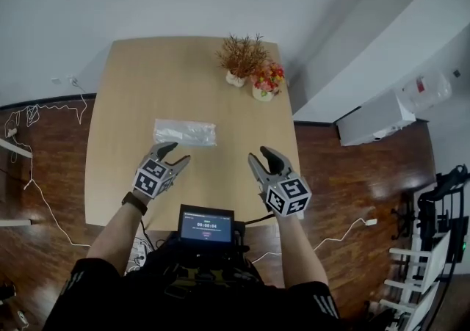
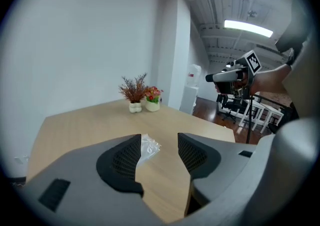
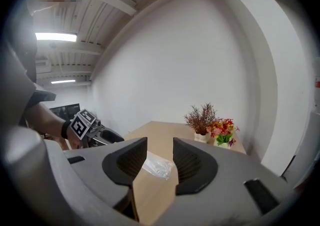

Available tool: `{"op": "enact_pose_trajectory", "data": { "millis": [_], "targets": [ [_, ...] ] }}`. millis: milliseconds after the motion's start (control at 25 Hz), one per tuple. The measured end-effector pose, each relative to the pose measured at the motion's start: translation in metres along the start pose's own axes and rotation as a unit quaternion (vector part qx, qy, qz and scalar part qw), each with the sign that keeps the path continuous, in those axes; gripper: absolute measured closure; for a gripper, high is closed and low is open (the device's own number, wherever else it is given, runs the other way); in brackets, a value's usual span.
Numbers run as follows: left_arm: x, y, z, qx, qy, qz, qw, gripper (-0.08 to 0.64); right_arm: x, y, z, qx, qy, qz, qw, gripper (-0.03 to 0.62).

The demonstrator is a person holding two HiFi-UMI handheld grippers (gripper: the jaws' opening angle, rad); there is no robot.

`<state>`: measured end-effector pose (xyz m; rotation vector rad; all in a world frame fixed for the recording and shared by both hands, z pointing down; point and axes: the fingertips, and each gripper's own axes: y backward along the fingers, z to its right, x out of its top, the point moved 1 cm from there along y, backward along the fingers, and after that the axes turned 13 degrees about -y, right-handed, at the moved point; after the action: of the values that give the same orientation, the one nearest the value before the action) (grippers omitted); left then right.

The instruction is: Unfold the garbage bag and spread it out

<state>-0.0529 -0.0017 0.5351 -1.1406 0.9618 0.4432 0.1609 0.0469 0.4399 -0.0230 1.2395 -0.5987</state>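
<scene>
Not yet begun: reach in for the garbage bag [image 1: 185, 132], a clear folded packet lying flat about mid-way up the table [image 1: 132, 80], left of centre and untouched. Hovering just short of its near edge with the left gripper [image 1: 175, 154], jaws apart and empty; hovering off to the bag's right with the right gripper [image 1: 260, 155], jaws likewise parted with nothing between them. To do this well, probably best to come down low and shallow, pinch only the topmost loose layer at one short end with one set of tongs, and pin or pinch the opposite end with the other, rather than clamping the whole stack, which would likely lift as one slippery lump. Then draw the ends apart along the tabletop, keeping the film low so that it slides open instead of ballooning. Plenty of bare wood left of the bag and beyond it to spread into. Less so on the right: table edge close beside the right gripper, and two small flower pots [image 1: 253, 73] at the far right corner, worth steering the film away from. Near side bounded by the front edge and the small screen [image 1: 206, 225] sitting there.
</scene>
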Motion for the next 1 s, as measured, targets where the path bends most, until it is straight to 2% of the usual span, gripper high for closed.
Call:
{"op": "enact_pose_trajectory", "data": {
  "millis": [320, 560, 680, 1000],
  "targets": [
    [-0.022, -0.088, -0.003, -0.064, -0.031, -0.05, 0.9962, 0.344, -0.025, -0.053, 0.018, -0.002, -0.066, -0.023, 0.998, 0.408],
    [-0.039, -0.141, -0.005, -0.096, -0.038, -0.079, 0.9916, 0.352, -0.062, -0.082, 0.033, -0.013, -0.073, -0.062, 0.995, 0.408],
    [-0.05, -0.162, -0.004, -0.1, -0.029, -0.092, 0.9903, 0.36, -0.083, -0.093, 0.04, -0.015, -0.069, -0.083, 0.994, 0.408],
    [-0.076, -0.205, 0.002, -0.123, -0.033, -0.141, 0.9818, 0.374, -0.123, -0.112, 0.054, -0.023, -0.079, -0.123, 0.989, 0.405]
  ]
}}
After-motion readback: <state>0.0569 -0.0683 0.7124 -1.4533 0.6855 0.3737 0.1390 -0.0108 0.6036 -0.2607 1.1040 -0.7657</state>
